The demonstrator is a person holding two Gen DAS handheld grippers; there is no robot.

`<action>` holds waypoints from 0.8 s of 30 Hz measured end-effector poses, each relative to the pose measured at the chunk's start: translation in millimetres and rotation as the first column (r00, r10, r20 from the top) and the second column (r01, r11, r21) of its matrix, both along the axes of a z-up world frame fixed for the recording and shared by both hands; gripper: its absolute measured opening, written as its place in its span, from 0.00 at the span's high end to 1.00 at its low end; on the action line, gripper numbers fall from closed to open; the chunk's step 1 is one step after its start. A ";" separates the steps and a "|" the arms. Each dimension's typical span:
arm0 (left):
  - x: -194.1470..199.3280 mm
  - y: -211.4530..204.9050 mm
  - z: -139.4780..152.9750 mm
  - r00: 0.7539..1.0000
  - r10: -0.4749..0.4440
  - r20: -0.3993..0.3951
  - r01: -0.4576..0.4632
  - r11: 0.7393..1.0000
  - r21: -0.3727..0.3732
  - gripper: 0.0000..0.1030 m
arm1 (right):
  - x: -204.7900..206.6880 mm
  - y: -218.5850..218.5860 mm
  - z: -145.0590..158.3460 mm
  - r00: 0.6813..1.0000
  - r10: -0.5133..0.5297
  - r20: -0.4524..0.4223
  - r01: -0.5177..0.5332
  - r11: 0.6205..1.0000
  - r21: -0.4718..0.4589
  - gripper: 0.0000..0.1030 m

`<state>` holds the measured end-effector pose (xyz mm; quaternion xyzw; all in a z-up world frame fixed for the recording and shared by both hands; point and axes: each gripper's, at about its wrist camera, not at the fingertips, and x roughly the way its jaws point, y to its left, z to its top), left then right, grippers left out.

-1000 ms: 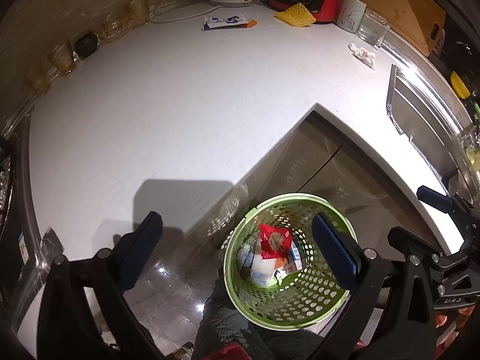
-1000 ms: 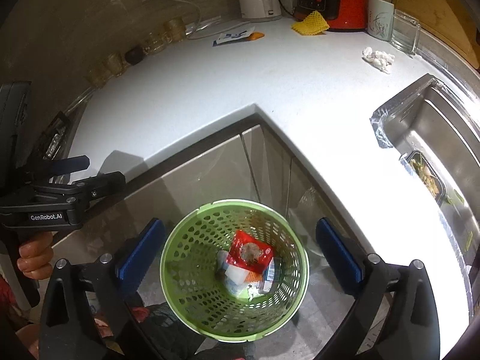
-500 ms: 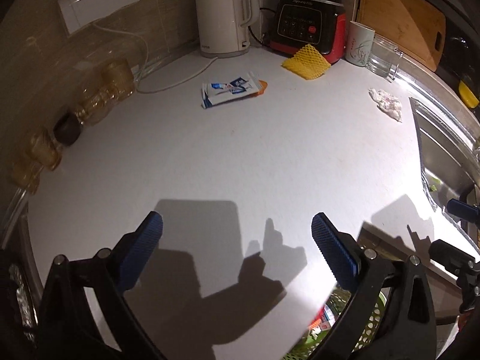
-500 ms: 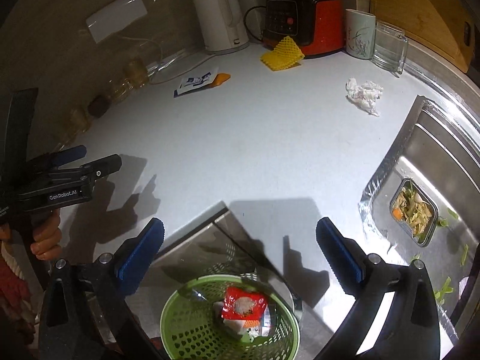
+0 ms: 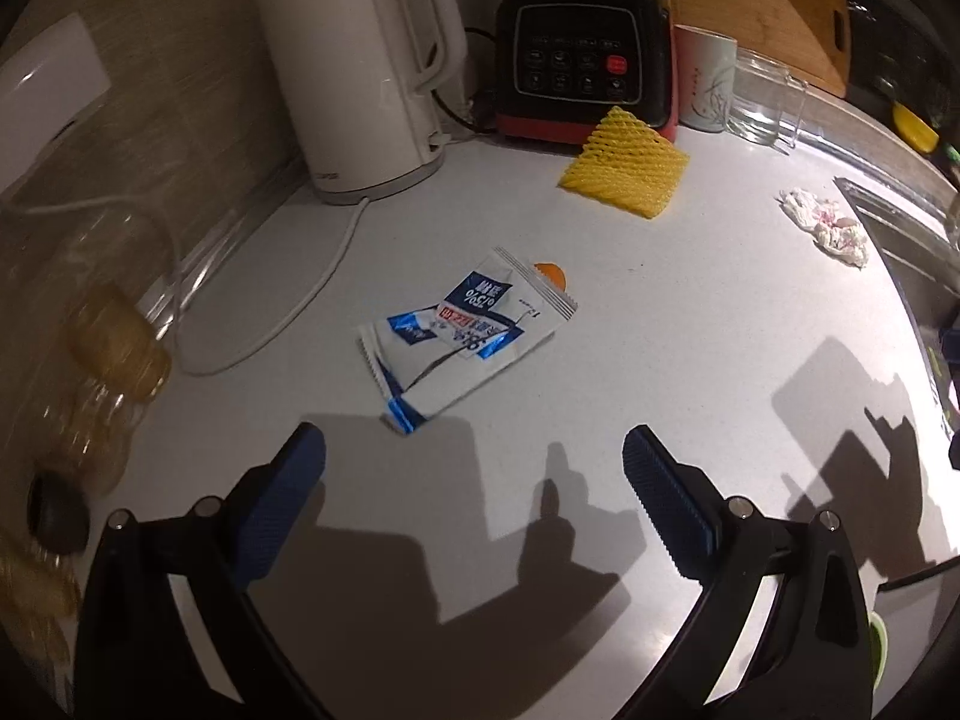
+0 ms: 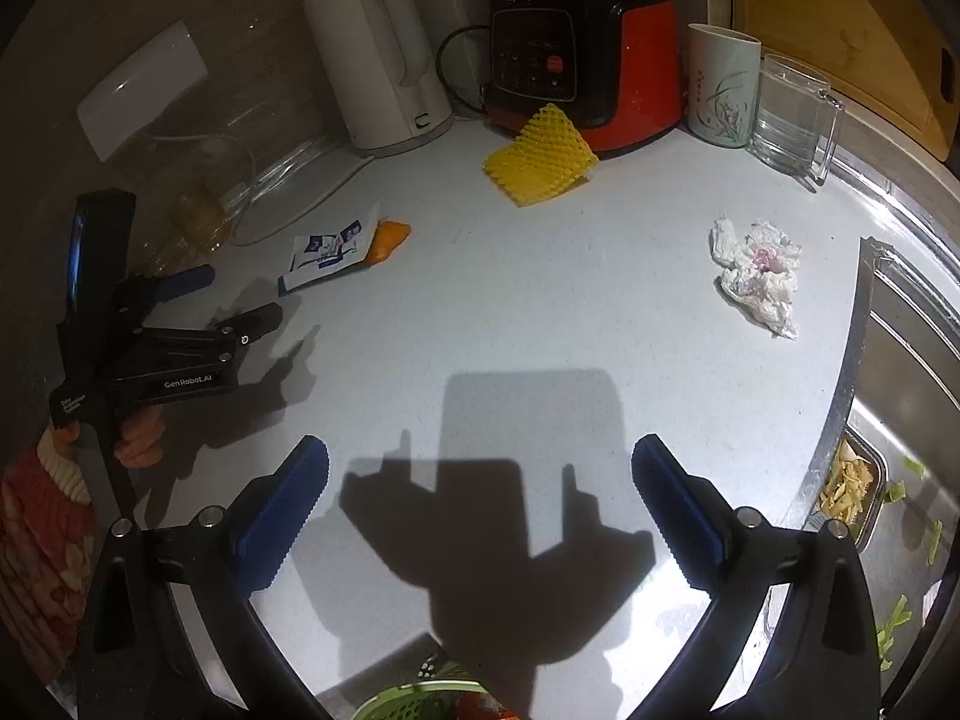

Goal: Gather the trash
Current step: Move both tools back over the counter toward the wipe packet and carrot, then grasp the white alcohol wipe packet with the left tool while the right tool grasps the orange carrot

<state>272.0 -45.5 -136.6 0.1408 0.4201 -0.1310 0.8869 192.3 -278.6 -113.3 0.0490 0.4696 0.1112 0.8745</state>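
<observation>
A blue-and-white empty wrapper (image 5: pixel 465 333) lies flat on the white counter, with an orange peel (image 5: pixel 551 272) at its far end. My left gripper (image 5: pixel 474 468) is open and empty, just short of the wrapper. A yellow foam net (image 5: pixel 624 168) lies by the blender. A crumpled tissue (image 6: pixel 757 273) lies near the sink. My right gripper (image 6: pixel 480 480) is open and empty over bare counter. The left gripper (image 6: pixel 222 306) also shows in the right wrist view, next to the wrapper (image 6: pixel 329 252). The green basket's rim (image 6: pixel 414 699) peeks below the counter edge.
A white kettle (image 5: pixel 360 78) with its cord, a red-and-black blender (image 6: pixel 570 54), a mug (image 6: pixel 720 87) and a glass (image 6: pixel 792 114) stand along the back wall. Glass jars (image 5: pixel 114 336) line the left. A steel sink (image 6: pixel 900 420) with food scraps is at the right.
Both grippers have risen from over the green basket and moved forward over the counter. The left one has closed in on the wrapper. Both stay open and empty.
</observation>
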 end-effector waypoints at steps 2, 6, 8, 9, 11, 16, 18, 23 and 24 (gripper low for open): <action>21.5 2.9 -7.6 0.998 -0.061 -0.014 0.061 0.998 0.014 0.08 | 9.6 2.3 -1.7 1.000 -0.004 -0.006 0.004 1.000 -0.009 0.02; 54.3 9.5 -21.6 0.985 -0.169 -0.044 0.171 0.984 0.048 0.08 | 27.8 8.5 -5.1 1.000 -0.007 -0.016 0.006 1.000 -0.023 0.02; 66.1 12.0 -26.4 0.971 -0.229 -0.067 0.232 0.972 0.037 0.08 | 33.5 11.1 -7.0 1.000 -0.009 -0.023 0.008 1.000 -0.027 0.02; 69.5 12.0 -27.7 0.964 -0.257 -0.073 0.260 0.965 0.032 0.08 | 35.7 12.4 -8.1 1.000 -0.010 -0.027 0.009 1.000 -0.027 0.02; 75.2 12.4 -29.1 0.942 -0.322 -0.097 0.325 0.946 0.010 0.08 | 38.8 13.7 -10.7 0.999 -0.012 -0.037 0.012 1.000 -0.019 0.02; 86.9 5.2 -33.9 0.879 -0.454 -0.148 0.459 0.889 -0.001 0.08 | 42.3 13.4 -22.3 0.997 -0.032 -0.077 0.033 0.999 0.011 0.02; 91.8 2.0 -37.0 0.862 -0.479 -0.164 0.486 0.874 -0.001 0.08 | 43.7 13.6 -26.8 0.995 -0.037 -0.090 0.038 0.999 0.008 0.02; 98.2 1.0 -38.6 0.839 -0.509 -0.194 0.511 0.858 -0.043 0.24 | 49.3 16.1 -31.6 0.994 -0.035 -0.102 0.035 0.999 0.007 0.02; 98.9 1.4 -37.7 0.836 -0.512 -0.198 0.512 0.857 -0.056 0.32 | 50.7 17.3 -32.0 0.994 -0.032 -0.103 0.033 0.999 0.009 0.02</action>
